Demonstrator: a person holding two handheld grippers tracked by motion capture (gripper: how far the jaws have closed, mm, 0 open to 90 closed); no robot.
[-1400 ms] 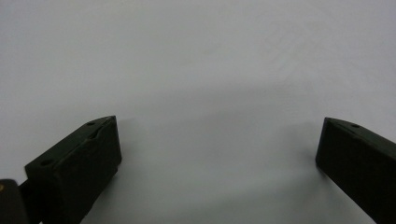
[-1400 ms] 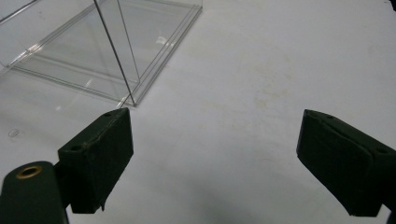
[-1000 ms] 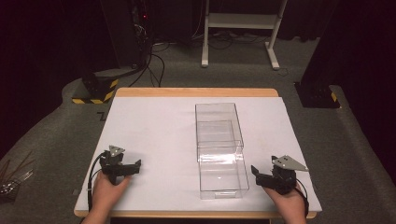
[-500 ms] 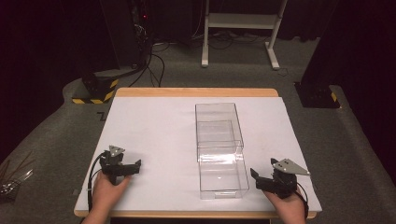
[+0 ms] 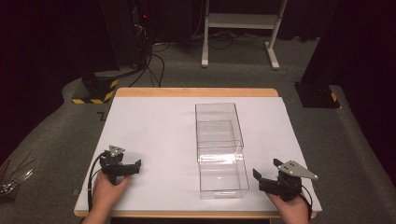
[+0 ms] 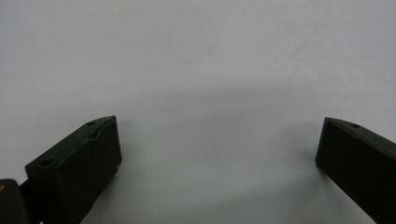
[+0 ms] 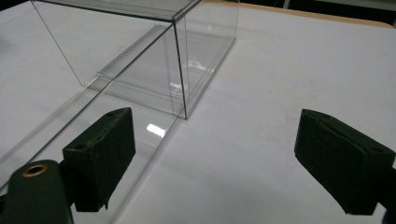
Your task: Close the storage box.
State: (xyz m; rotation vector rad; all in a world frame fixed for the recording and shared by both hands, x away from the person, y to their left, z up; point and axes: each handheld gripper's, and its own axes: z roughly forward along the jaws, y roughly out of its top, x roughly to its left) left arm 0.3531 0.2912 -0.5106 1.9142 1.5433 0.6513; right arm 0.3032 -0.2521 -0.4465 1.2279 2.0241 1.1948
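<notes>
Box position: clear rectangular plastic box [image 5: 219, 147] stands right of centre in the high view, on the white-covered counter [image 5: 159, 126]; in the right gripper view its walls fill the upper left [image 7: 140, 56].
Box long axis: runs from the lower edge of the high view toward the top, so one short end faces the person and the long sides face left and right.
Box parts: it looks like an outer sleeve with a drawer-like part drawn out toward the lower edge, though the clear walls make this hard to tell for sure.
Right claw: right claw [image 5: 266, 179] sits at lower right, just beside the near end of the box, not touching; jaws wide apart and empty [image 7: 215, 168].
Left claw: left claw [image 5: 128, 168] rests at lower left, well apart from the box; jaws spread with only bare white surface between them [image 6: 217, 154].
Nearer hand: the right one, by a clear margin.
Direction to box: from the right claw the box lies toward the left of the high view and slightly up.
</notes>
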